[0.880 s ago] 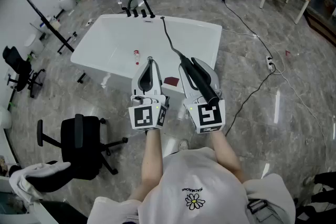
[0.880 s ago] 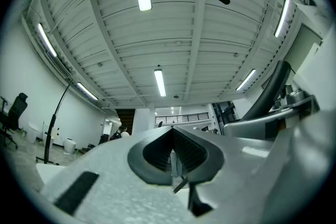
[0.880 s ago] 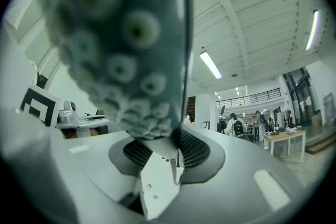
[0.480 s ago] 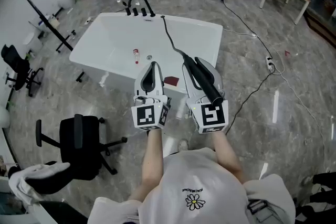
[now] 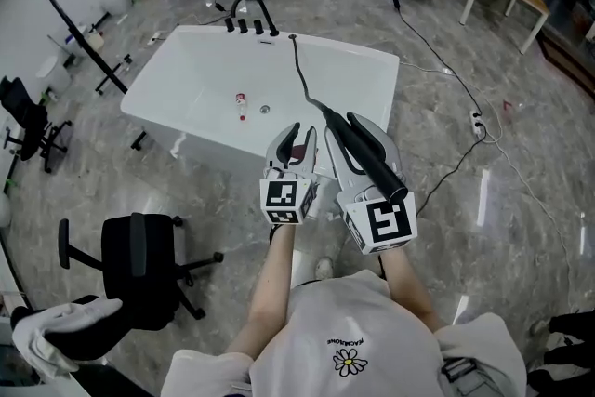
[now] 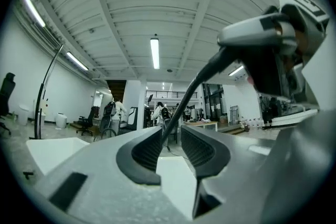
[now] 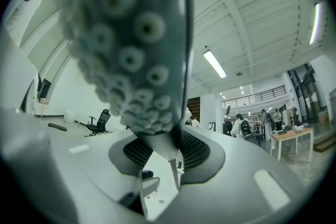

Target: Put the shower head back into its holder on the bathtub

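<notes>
Head view, task object: the black shower head [image 5: 367, 158] lay clenched in the right tongs [image 5: 346, 127], in front of the white bathtub [image 5: 335, 40] and off its rim.
Head view, hose: the hose [image 5: 299, 74] ran from the far rim to the handle; the holder there could not be made out.
Head view, unclear: a small red-and-white item [image 5: 242, 98] on the tub floor was too small to identify.
Head view, writing: the print above the daisy on the shirt [image 5: 346, 358] was unreadable.
Left gripper view: the left tongs [image 6: 170, 147] stood released and empty, with the hose [image 6: 194, 84] seen beyond the gap; the right gripper was cut off at the edge.
Right gripper view: the nozzle face [image 7: 126, 34] filled and blurred the upper field, with the neck pinched in the tongs [image 7: 160, 152].
</notes>
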Tool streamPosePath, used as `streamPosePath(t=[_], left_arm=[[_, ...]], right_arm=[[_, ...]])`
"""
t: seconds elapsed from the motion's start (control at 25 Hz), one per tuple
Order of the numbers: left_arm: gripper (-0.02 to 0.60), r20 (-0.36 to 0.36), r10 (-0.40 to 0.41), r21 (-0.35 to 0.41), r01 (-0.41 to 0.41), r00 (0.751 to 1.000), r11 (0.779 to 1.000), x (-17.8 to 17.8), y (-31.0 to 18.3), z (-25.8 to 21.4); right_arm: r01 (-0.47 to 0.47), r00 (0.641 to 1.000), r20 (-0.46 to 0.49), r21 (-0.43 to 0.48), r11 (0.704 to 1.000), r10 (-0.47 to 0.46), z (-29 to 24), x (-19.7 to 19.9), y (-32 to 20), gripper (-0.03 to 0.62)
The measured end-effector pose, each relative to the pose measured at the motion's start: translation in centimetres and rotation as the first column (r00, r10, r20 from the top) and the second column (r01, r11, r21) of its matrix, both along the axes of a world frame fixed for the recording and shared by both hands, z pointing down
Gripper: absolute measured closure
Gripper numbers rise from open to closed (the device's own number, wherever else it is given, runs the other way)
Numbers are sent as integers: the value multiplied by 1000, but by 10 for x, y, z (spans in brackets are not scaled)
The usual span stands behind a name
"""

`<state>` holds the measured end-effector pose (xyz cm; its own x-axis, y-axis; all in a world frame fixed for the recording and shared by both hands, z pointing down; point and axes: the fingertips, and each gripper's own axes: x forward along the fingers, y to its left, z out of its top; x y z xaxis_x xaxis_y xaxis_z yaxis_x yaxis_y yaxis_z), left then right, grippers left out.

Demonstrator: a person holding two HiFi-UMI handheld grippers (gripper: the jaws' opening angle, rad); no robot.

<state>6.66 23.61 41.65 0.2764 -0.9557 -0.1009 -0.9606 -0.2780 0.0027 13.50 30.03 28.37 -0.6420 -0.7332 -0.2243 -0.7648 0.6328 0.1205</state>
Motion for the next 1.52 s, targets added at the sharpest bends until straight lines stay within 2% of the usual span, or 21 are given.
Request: streamPosePath(t=[0.2, 0.44, 0.6, 0.76, 0.96, 1.12, 1.28, 1.52], left_arm=[[469, 1, 42, -60, -42, 999, 997, -22, -45, 15], [469, -47, 29, -71, -32, 998, 997, -44, -68, 20], [469, -45, 21, -89, -25, 999, 996, -56, -85, 32], [469, -32, 14, -115, -18, 999, 993, -70, -123, 45], [469, -3, 22, -183, -22, 1000, 983, -84, -197, 71], [467, -13, 27, -231, -30, 1000, 973, -82, -259, 84], [451, -49, -7, -278, -6, 999, 961, -92, -305, 98], [446, -44, -13, -333, -2, 999, 943, -116, -350, 127]], right_arm=[[0, 1000, -22, 21, 1000, 1, -13, -32, -13, 457], [-41, 998, -57, -39, 998, 39, 8, -46, -49, 457], [-46, 998, -41, -84, 995, 42, 23, -51, -85, 457], [-37, 999, -29, -104, 994, 34, 36, -64, -140, 457], [-8, 1000, 8, -137, 991, 9, 45, -86, -225, 457], [27, 1000, 17, -120, 992, -25, 35, -101, -282, 457], [44, 999, 22, -126, 991, -42, 32, -111, -325, 457], [47, 999, 24, -133, 990, -45, 36, -128, -371, 457]])
